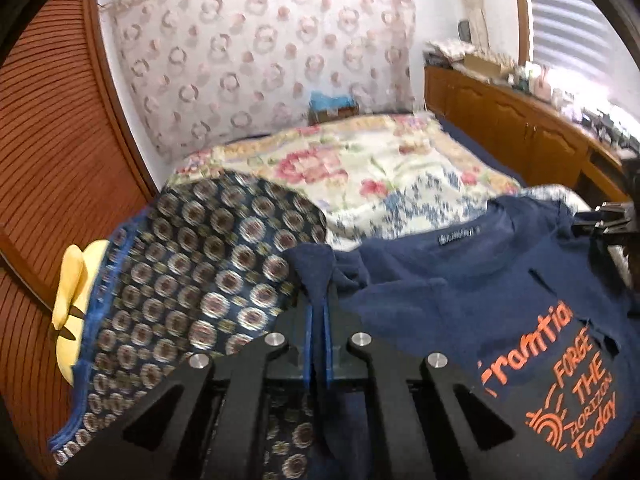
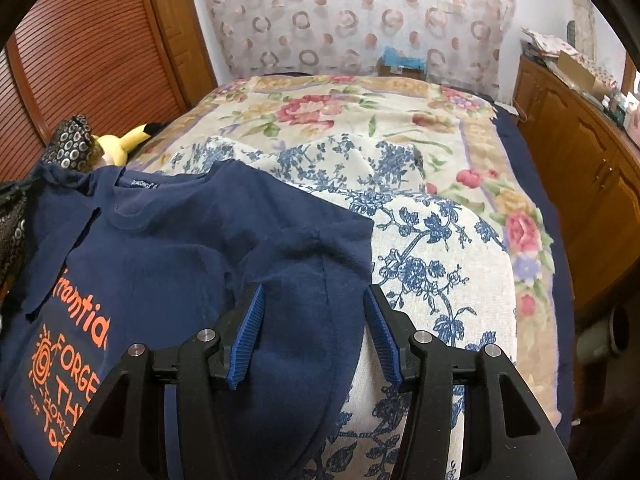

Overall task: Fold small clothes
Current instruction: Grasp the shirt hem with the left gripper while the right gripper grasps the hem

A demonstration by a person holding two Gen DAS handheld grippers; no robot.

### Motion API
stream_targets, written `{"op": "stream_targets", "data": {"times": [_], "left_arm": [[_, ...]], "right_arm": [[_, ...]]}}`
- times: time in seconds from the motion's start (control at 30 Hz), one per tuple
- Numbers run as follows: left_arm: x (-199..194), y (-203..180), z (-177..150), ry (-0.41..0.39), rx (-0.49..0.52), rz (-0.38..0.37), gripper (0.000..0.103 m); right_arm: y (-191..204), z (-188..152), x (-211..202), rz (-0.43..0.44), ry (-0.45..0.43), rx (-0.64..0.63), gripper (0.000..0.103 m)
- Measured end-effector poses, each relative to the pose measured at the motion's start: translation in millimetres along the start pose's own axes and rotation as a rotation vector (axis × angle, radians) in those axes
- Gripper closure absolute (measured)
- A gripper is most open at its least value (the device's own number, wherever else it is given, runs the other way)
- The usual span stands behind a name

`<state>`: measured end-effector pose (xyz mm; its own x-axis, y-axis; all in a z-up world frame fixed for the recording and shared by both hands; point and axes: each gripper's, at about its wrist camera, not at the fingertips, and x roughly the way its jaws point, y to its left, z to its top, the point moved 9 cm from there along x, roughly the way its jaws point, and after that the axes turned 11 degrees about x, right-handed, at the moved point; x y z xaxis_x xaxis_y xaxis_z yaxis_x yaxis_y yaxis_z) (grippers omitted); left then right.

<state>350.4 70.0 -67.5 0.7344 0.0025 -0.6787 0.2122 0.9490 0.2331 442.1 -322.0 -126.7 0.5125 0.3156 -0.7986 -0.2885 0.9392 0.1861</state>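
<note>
A navy T-shirt [image 1: 460,280] with orange print lies face up on the bed, collar away from me; it also shows in the right wrist view [image 2: 168,240]. My left gripper [image 1: 318,308] is shut on the shirt's left sleeve, which bunches up between its blue pads. My right gripper [image 2: 314,300] is open, its blue pads [image 2: 250,332] standing either side of the shirt's right sleeve [image 2: 304,320] without pinching it. The right gripper's black body shows at the right edge of the left wrist view [image 1: 612,220].
A dark cloth with circle print [image 1: 192,280] lies left of the shirt, with a yellow plush toy [image 1: 72,292] beside it. A blue-and-white floral cloth [image 2: 432,248] and a floral bedspread [image 2: 360,108] lie beneath. Wooden cabinets [image 2: 580,168] stand right, a slatted wardrobe door [image 2: 88,52] left.
</note>
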Motion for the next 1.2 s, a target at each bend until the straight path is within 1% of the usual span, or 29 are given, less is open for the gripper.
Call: {"op": "stream_targets", "data": {"times": [0.1, 0.2, 0.3, 0.33, 0.37, 0.4, 0.5, 0.53, 0.63, 0.7, 0.8, 0.87, 0.93, 0.97, 1.0, 1.1, 1.2], "left_arm": [[-8.1, 6.9, 2.8, -0.019, -0.003, 0.005, 0.101], [-15.5, 16.7, 6.2, -0.04, -0.014, 0.007, 0.101], [-22.1, 18.5, 10.3, -0.057, -0.016, -0.001, 0.101], [-24.9, 18.3, 11.7, -0.062, -0.011, -0.004, 0.101], [-27.0, 15.6, 12.3, -0.069, -0.009, -0.003, 0.101], [-31.0, 15.3, 13.7, -0.08, -0.01, -0.005, 0.101], [-47.3, 12.9, 16.9, -0.119, -0.021, -0.023, 0.102], [-55.8, 10.5, 16.8, -0.135, -0.021, -0.031, 0.102], [-78.2, 1.0, 12.5, -0.167, -0.015, -0.049, 0.102], [-96.0, -9.0, 3.2, -0.188, -0.001, -0.06, 0.102], [-125.2, -25.1, -24.8, -0.207, 0.014, -0.079, 0.102], [-141.3, -31.0, -44.6, -0.207, 0.01, -0.094, 0.102], [-158.5, -38.6, -71.8, -0.198, -0.001, -0.111, 0.102], [-165.2, -42.0, -84.2, -0.191, -0.004, -0.116, 0.102], [-173.5, -45.1, -98.4, -0.187, -0.007, -0.113, 0.102], [-190.3, -51.5, -130.3, -0.174, -0.034, -0.106, 0.102], [-202.0, -60.4, -160.9, -0.157, -0.054, -0.112, 0.102]], "right_arm": [[-1.8, 5.5, 4.5, -0.029, 0.003, -0.001, 0.05], [-1.5, 9.9, 8.1, -0.032, 0.005, 0.01, 0.05], [3.4, 11.1, 10.5, -0.035, 0.013, -0.008, 0.05], [6.6, 10.9, 10.6, -0.031, 0.014, -0.02, 0.061], [11.8, 9.9, 10.4, -0.008, 0.024, -0.031, 0.084], [17.6, 8.8, 8.8, 0.024, 0.034, -0.036, 0.095], [26.3, 11.7, -8.4, 0.03, -0.026, -0.049, 0.096], [30.5, 12.9, -19.8, 0.044, -0.061, -0.048, 0.096], [43.5, 12.5, -52.3, 0.064, -0.125, -0.06, 0.097], [52.6, 6.5, -72.9, 0.096, -0.148, -0.068, 0.097], [62.3, -10.2, -99.3, 0.116, -0.168, -0.077, 0.097], [66.6, -29.7, -117.4, 0.131, -0.177, -0.074, 0.097], [67.1, -54.1, -133.3, 0.144, -0.18, -0.066, 0.097], [66.1, -64.7, -138.3, 0.132, -0.181, -0.061, 0.097], [63.7, -76.1, -142.6, 0.118, -0.177, -0.053, 0.097], [59.1, -113.4, -159.0, 0.132, -0.163, -0.013, 0.097], [59.3, -140.7, -173.1, 0.142, -0.153, -0.002, 0.097]]}}
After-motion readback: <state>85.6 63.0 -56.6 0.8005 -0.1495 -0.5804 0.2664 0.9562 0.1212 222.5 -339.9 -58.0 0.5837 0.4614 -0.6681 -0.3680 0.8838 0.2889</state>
